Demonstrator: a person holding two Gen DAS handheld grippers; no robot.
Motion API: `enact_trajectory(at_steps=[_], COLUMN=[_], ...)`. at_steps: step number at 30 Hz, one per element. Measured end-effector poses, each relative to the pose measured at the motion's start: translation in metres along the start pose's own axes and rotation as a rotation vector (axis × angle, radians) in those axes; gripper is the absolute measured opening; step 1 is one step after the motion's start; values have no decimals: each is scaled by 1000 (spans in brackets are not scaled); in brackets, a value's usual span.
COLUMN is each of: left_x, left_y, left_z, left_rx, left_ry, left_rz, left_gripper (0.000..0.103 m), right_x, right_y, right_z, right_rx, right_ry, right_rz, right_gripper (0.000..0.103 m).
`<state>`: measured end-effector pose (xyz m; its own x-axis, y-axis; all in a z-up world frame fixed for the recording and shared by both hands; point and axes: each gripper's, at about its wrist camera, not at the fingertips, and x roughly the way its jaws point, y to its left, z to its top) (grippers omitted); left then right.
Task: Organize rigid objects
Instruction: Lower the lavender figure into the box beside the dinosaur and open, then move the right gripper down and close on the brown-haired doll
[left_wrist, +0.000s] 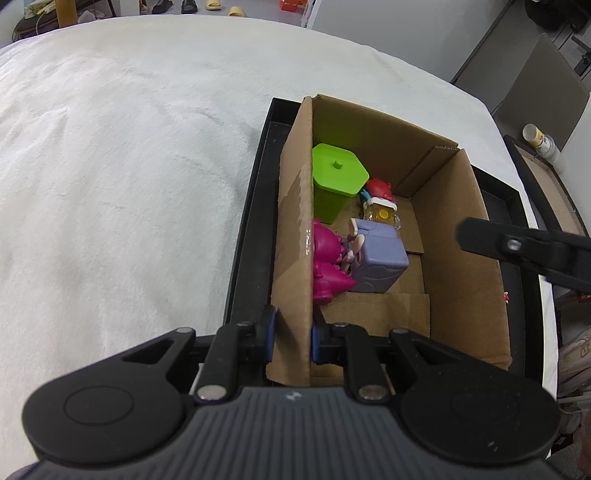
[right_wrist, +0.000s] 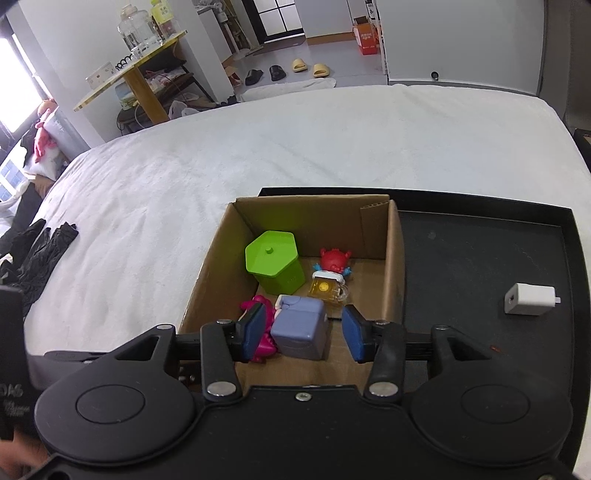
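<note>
A: Still outside: small white plastic charger block (right_wrist: 530, 304), lying on its side on the bare floor of the shallow black tray (right_wrist: 480, 258), well apart from the open brown cardboard box (right_wrist: 391, 258) standing in the tray's other end.

B: Already boxed: lime-green hexagonal lidded tub (right_wrist: 273, 264), lavender plastic cube toy (right_wrist: 301, 332), magenta figure (right_wrist: 264, 341), tiny amber beer-mug charm (right_wrist: 327, 290), red crab-like toy (right_wrist: 334, 258). All hard, glossy, moulded.

A: Left claw (left_wrist: 291, 338)?

B: Pinched on the box's near-left corrugated wall, blue pads either side. Probably steadying it.

A: Right claw (right_wrist: 301, 334)?

B: Spread wide above the lavender cube, gripping nothing.

A: Likely next, then: over to the white block. Best taken across its flat long faces, pads square, clear of the stubby end prong; smooth plastic, liable to slip if nipped at a corner.

B: Down into the bare cardboard floor on the box's right side. Tray resting on a soft white bed (right_wrist: 295, 147), so gentle with the box hold.
</note>
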<state>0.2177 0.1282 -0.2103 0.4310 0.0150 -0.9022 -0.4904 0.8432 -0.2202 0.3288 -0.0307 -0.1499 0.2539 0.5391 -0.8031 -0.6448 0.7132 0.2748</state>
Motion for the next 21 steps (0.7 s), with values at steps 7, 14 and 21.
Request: enact_trajectory(at_steps=[7,14,21], left_x=[3,3,-3], left_y=[-4,-8,-15], left_z=[-4,-7,-9], left_rx=[-9,-3,11], left_ry=[6,3,-7], left_rz=[34,64,114], left_gripper=[17,17,17], right_x=[-25,-42,-51], right_y=[-22,-55,-83], right_z=[-6,-8,-13], right_rx=[31,74,112], right_ry=[-55,-90,-101], right_rz=[15,10,12], right_gripper=[58,65,68])
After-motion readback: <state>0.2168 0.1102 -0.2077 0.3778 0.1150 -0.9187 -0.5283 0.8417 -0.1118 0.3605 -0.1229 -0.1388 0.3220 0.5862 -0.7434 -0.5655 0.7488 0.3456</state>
